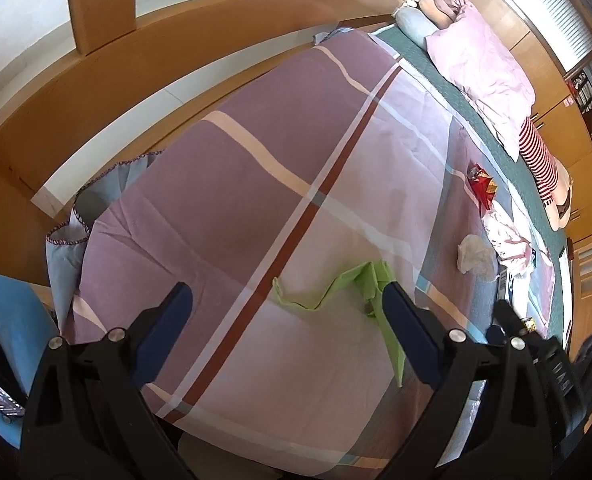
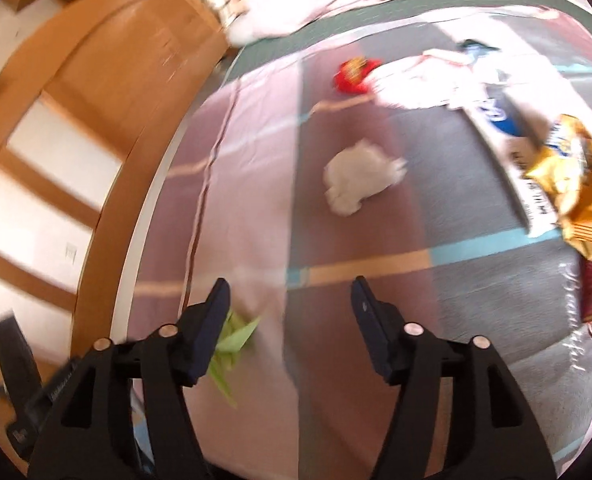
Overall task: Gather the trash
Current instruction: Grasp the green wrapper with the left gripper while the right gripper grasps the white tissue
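Both hand-held grippers hang open and empty over the bed [image 1: 256, 168]: left [image 1: 288, 300] beside the green bag [image 1: 360, 284], right [image 2: 290, 296] facing the crumpled tissue [image 2: 360, 178], probably next.

Both wrist cameras look steeply down along their fingers onto the bed's striped quilt [image 1: 256, 184]; both views share the green paper [image 1: 336, 284] and white crumpled tissue [image 2: 356, 184]

Bright daylight; the left wrist view is sharp, the right motion-blurred and overexposed, both bowed at the edges.
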